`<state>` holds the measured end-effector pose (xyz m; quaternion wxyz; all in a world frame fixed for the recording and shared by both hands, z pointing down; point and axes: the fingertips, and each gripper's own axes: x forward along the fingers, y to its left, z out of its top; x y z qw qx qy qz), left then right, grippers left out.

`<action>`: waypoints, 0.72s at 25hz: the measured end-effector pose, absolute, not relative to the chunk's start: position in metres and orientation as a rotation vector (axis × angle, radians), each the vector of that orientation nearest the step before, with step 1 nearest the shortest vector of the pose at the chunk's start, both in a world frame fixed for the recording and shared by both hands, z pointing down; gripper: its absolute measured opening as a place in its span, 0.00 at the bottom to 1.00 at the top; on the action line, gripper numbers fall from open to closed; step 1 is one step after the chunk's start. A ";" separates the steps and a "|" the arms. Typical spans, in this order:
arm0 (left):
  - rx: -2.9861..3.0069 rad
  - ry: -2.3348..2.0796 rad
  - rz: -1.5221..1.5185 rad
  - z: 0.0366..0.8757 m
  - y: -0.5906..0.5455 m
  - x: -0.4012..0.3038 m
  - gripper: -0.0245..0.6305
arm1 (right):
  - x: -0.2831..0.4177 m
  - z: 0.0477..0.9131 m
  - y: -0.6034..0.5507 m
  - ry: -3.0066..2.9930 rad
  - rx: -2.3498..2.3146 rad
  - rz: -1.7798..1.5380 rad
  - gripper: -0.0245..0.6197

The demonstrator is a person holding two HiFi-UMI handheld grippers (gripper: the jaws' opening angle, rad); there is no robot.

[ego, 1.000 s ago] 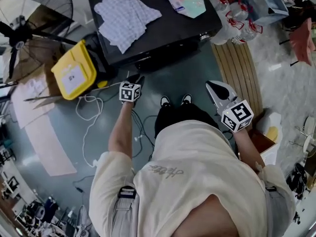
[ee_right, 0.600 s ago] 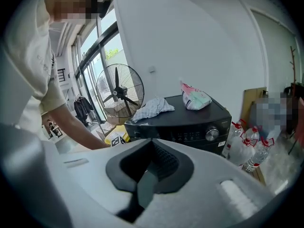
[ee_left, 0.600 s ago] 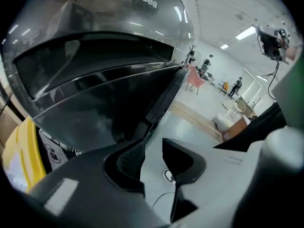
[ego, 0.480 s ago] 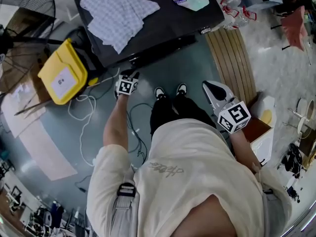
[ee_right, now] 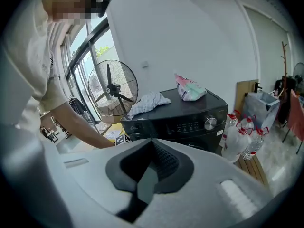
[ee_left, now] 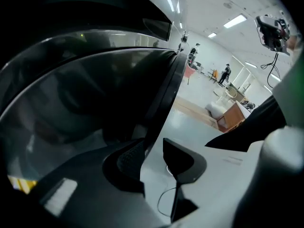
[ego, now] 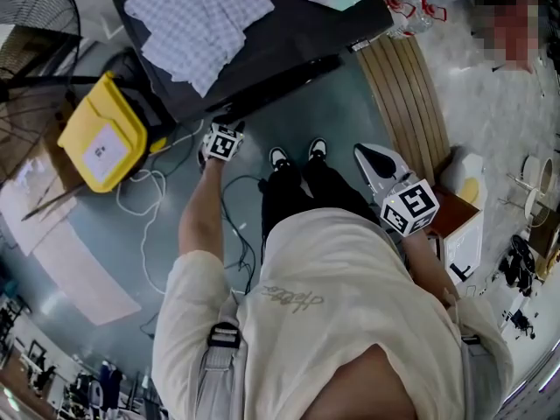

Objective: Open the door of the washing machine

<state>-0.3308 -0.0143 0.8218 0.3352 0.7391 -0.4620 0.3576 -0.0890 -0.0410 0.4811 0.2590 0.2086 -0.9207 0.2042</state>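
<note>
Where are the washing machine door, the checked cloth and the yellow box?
washing machine door (ee_left: 80, 108): left gripper view, dark glass.
checked cloth (ego: 197, 20): head view, cloth's middle.
yellow box (ego: 86, 122): head view, yellow lid.

Nothing legible; the shirt (ego: 350, 269) bears script (cursive, unreadable); the yellow box (ego: 83, 125) label too small.

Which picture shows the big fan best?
The right gripper view: the fan faces the camera, round head and blades plain. The head view catches only part of it from above; the left gripper view shows none.
</note>
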 end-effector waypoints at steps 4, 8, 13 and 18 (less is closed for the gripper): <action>1.936 -1.205 0.947 0.824 -0.023 -0.331 0.20 | -0.088 0.484 -0.042 -2.490 0.596 0.564 0.04; 1.907 -1.252 0.880 0.820 -0.022 -0.331 0.20 | -0.088 0.486 -0.035 -2.484 0.612 0.572 0.04; 1.882 -1.245 0.879 0.822 -0.020 -0.326 0.18 | -0.087 0.487 -0.035 -2.492 0.623 0.575 0.04; 1.847 -1.229 0.913 0.833 -0.012 -0.327 0.18 | -0.085 0.487 -0.033 -2.490 0.624 0.576 0.04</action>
